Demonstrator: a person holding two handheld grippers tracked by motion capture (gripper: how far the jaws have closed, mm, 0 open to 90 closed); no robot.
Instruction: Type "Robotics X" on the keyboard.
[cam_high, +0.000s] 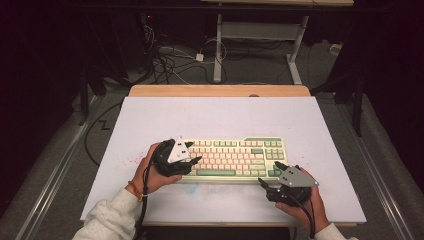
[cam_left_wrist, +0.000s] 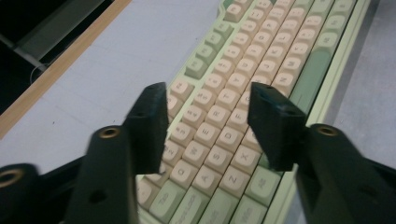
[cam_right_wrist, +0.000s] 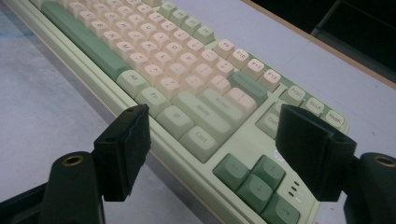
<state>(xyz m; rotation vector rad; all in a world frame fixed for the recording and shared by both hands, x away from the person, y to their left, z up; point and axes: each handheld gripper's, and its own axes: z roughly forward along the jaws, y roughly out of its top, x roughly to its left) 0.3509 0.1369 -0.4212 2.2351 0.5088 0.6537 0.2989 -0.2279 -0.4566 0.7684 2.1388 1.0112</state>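
A pale green keyboard (cam_high: 235, 157) with cream and green keys lies on the white tabletop (cam_high: 215, 115), near its front. My left gripper (cam_high: 194, 152) hovers over the keyboard's left end, held in a hand. In the left gripper view its jaws (cam_left_wrist: 208, 93) stand open above the letter keys (cam_left_wrist: 224, 107), with nothing between them. My right gripper (cam_high: 270, 172) sits at the keyboard's front right corner. In the right gripper view it (cam_right_wrist: 215, 114) is open wide, framing the Ctrl and arrow keys (cam_right_wrist: 252, 177) without touching them.
A wooden strip (cam_high: 220, 90) borders the table's far edge. Beyond it, on the floor, lie tangled cables (cam_high: 170, 55) and the white legs of another desk (cam_high: 218, 50). Faint red specks (cam_high: 131, 161) mark the board left of the keyboard.
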